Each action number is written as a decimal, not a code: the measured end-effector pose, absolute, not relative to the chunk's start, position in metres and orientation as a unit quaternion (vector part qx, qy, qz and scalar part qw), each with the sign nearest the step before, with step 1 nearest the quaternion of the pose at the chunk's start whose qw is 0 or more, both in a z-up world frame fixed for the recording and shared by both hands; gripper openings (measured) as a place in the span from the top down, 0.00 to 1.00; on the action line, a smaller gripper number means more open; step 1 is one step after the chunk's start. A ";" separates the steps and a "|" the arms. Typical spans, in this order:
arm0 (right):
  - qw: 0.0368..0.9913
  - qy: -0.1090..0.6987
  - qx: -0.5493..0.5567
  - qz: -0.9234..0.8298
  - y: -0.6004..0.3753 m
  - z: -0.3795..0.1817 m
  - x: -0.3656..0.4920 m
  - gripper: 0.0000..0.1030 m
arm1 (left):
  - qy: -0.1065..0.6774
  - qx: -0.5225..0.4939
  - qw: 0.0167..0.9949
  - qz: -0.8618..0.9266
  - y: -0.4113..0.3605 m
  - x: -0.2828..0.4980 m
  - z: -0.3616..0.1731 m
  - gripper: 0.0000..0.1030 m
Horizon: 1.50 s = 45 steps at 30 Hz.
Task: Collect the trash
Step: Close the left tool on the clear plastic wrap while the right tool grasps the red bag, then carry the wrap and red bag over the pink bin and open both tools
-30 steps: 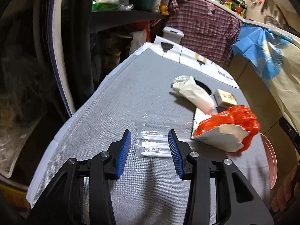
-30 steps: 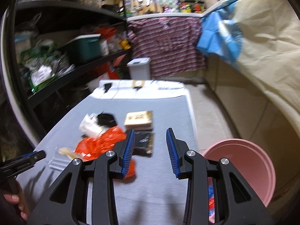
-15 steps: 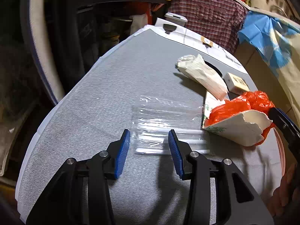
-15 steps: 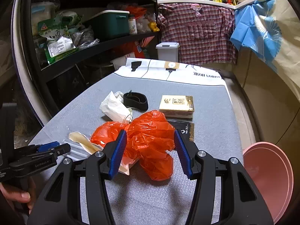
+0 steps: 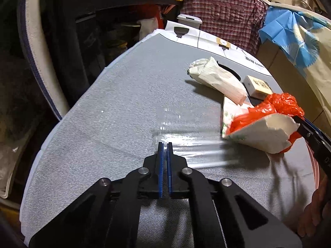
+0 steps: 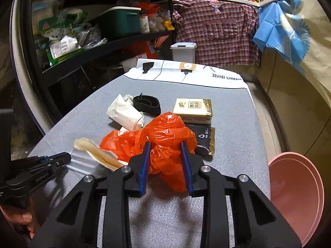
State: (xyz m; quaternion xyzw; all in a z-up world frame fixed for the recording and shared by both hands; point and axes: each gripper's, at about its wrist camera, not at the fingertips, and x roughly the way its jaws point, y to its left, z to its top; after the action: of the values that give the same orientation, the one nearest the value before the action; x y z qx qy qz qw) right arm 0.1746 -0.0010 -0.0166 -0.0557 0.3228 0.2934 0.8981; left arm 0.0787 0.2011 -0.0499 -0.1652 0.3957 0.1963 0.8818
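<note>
Clear plastic film (image 5: 192,150) lies flat on the grey worktop (image 5: 115,111), and the left gripper (image 5: 164,146) is pinched narrow on its near left corner, blue pads almost touching with the film's edge between them. Just right of the film, touching its far right end, sits a torn white paper cup (image 5: 262,134) stuffed with the orange plastic bag (image 6: 161,138). The right gripper (image 6: 165,161) stands about half open, its two blue pads on either side of the bag's near bulge; whether they press it I cannot tell. Against the bag's right side a black sachet (image 6: 205,138) lies flat, and just beyond the sachet rests a beige tissue pack (image 6: 193,110). Beyond the bag to the left lies a crumpled white paper wrapper (image 6: 125,113), with a black band (image 6: 146,103) touching its far end. The worktop left of the film is bare grey cloth out to its rounded white edge. Off the worktop's right edge, near the bag, a pink basin (image 6: 298,194) sits lower down. Past the worktop's far end stand a small white bin (image 6: 183,51), a hanging plaid shirt (image 6: 217,31), and dark shelves (image 6: 99,47) along the left.
</note>
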 end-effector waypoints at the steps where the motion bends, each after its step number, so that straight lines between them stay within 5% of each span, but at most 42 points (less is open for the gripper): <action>1: 0.899 0.322 -0.053 0.291 -0.003 -0.015 0.175 0.74 | 0.391 -0.164 0.884 0.199 0.201 0.077 -0.047 0.99; 45: 0.944 0.245 -0.004 0.221 -0.096 0.066 0.105 0.77 | 0.258 -0.110 0.939 0.199 0.172 0.007 0.058 0.99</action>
State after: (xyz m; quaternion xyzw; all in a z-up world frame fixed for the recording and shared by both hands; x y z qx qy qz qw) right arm 0.1052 -0.0964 0.0663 -0.0041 0.2454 0.2210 0.9439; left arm 0.0067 0.1719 0.0584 -0.1096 0.2582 0.1987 0.9390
